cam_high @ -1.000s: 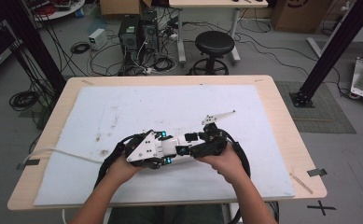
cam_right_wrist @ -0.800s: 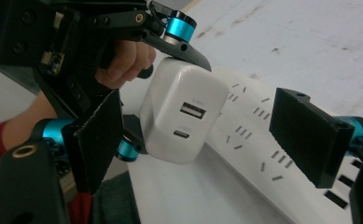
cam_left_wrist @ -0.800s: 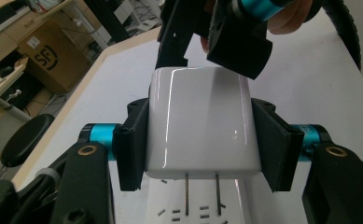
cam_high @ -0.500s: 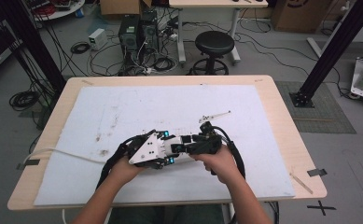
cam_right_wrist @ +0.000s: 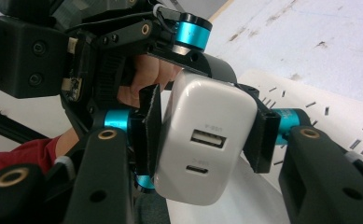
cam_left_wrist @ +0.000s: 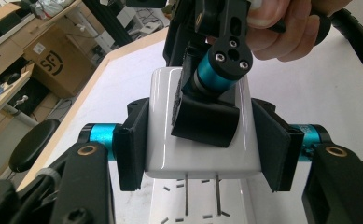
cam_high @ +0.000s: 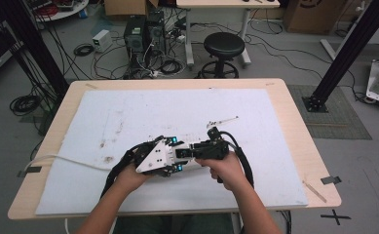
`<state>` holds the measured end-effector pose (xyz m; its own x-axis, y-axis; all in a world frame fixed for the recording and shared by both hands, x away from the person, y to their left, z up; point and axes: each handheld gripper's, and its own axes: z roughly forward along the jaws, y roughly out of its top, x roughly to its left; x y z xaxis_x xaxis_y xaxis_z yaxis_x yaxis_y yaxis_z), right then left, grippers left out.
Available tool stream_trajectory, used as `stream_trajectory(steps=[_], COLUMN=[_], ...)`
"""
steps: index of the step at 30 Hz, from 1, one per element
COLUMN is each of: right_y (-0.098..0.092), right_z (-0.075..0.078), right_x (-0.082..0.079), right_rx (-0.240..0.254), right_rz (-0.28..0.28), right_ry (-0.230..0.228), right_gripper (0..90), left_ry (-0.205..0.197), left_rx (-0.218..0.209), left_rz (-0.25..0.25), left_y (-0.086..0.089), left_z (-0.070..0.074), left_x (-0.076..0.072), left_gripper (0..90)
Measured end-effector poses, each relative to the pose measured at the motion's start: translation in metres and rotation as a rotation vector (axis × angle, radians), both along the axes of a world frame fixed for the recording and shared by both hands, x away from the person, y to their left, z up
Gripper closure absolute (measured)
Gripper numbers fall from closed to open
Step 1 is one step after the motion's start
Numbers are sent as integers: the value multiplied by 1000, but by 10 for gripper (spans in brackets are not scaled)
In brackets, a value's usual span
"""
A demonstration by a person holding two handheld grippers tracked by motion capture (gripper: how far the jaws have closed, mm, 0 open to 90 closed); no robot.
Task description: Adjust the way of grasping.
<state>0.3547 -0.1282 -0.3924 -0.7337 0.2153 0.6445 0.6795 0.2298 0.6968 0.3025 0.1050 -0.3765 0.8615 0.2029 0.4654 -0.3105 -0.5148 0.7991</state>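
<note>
White glossy plastic: the charger block (cam_left_wrist: 198, 140) sits between my two grippers, above the near middle of the table, over the white power strip (cam_right_wrist: 319, 116).
Left gripper (cam_left_wrist: 200, 149): I have its jaws clamped on the charger's two flat sides; in the left gripper view both black pads press against the white body, one on each side.
Left fingers (cam_left_wrist: 132, 144): black foam-faced pads, flush on the plastic, teal collars just behind them.
Right gripper (cam_right_wrist: 202, 140): its jaws have just been closing, with the charger between them; in the right gripper view both pads now touch the body, left pad on one side, right pad on the other, so I read it as gripping the charger too.
Charger prongs (cam_left_wrist: 202, 196): two metal blades stick out of the end facing the strip, bare and pointing at its slots; I cannot tell whether the tips are in a slot.
Charger ports (cam_right_wrist: 208, 139): a rectangular socket and a smaller oval one below it, on the face toward the right gripper's camera.
My hands: in the high view the left hand (cam_high: 131, 175) and right hand (cam_high: 226, 170) hold the grippers nose to nose, close together.
Mat (cam_high: 128, 112): white sheet over the wooden table (cam_high: 299, 141), stained with brown marks.
Farther out: a small metal piece (cam_high: 221, 121) lies on the mat beyond the right gripper; a black stool (cam_high: 223, 46) stands on the floor past the table.
</note>
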Motion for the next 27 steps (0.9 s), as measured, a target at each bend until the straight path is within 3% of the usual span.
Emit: stream_trajectory(steps=[5, 7, 8, 9, 11, 14, 21, 22, 25, 26, 27], right_y=[-1, 0, 0, 0, 0, -3, -8, -9, -9, -10, -10], right_z=[0, 0, 2, 2, 3, 6, 9, 12, 14, 19, 19], right_x=[1, 1, -1, 0, -1, -1, 0, 0, 1, 2, 2], right_rx=[-2, 1, -3, -5, 4, -7, -14, -21, -20, -27, -27], right_rz=[4, 5, -11, -9, -16, -24, -42, -53, -55, -74, -74], right_ry=[17, 18, 12, 3, 3, -4, -25, -41, -53, -73, -73], right_gripper=[577, 588, 626, 630, 630, 634, 635, 635, 635, 635, 635], left_ry=[-20, -5, 47, 60, 60, 78, 103, 117, 114, 134, 134], left_rx=[15, 17, -21, -36, -36, -77, -80, -75, -74, -102, -102], left_rz=[-2, 2, 22, 44, 44, 67, 88, 119, 145, 208, 208], left_y=[-1, -1, -1, -1, -1, 4, 9, 19, 25, 41, 41], left_z=[0, 0, 0, 0, 0, 4, 7, 11, 13, 18, 18], left_x=[-1, -1, 2, 3, 3, 4, 4, 3, 3, 4, 4], left_gripper=[424, 416, 377, 320, 279, 227, 215, 215, 214, 198, 192])
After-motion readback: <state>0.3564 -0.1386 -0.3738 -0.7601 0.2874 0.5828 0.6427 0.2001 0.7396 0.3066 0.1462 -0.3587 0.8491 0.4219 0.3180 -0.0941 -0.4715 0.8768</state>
